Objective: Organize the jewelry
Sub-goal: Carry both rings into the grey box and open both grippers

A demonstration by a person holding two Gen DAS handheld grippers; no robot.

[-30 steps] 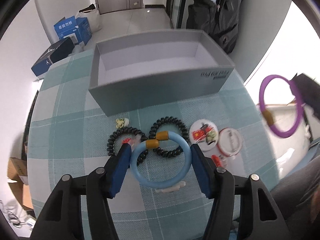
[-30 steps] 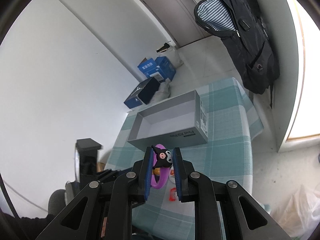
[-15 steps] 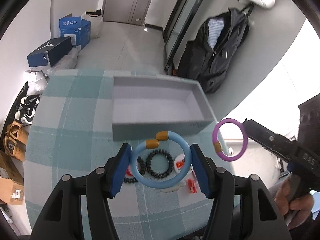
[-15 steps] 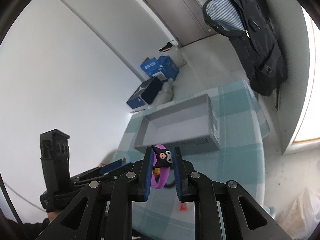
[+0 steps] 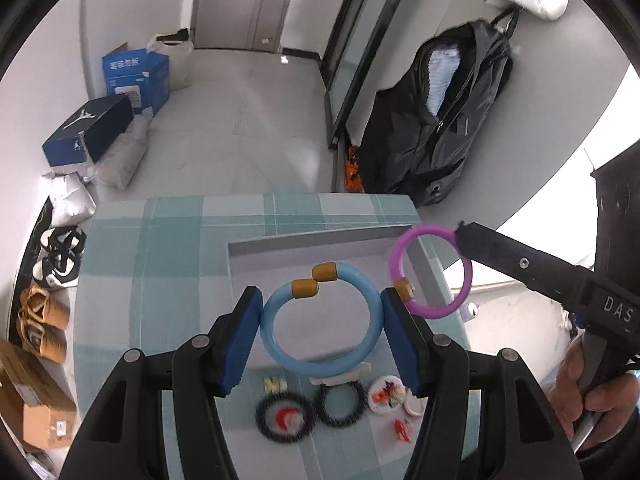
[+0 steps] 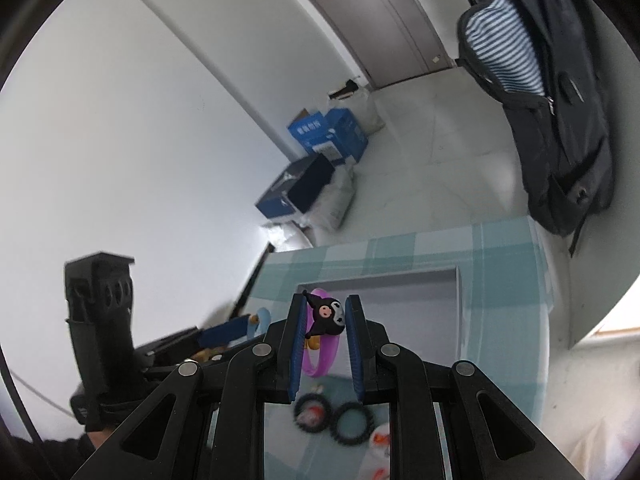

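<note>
My left gripper (image 5: 320, 312) is shut on a light blue bangle (image 5: 370, 328) with tan beads, held high above the grey open box (image 5: 320, 246) on the checked table. My right gripper (image 6: 324, 312) is shut on a purple bangle (image 6: 326, 354) with a black cartoon charm (image 6: 329, 315). The purple bangle also shows in the left wrist view (image 5: 464, 288), beside the blue one, over the box's right end. The box shows in the right wrist view (image 6: 400, 280) below the fingers.
On the tablecloth (image 5: 140, 280) near the front lie two black coil hair ties (image 5: 340, 402), round badges (image 5: 386, 394), a white clip and small red and yellow pieces. Shoes (image 5: 44, 320), cardboard boxes and a blue carton (image 5: 134, 74) are on the floor. A dark jacket (image 5: 436, 120) hangs at right.
Both grippers have risen well above the table with their bangles. The box and loose jewelry now look smaller and lower, and the purple bangle has come closer to the blue one.
</note>
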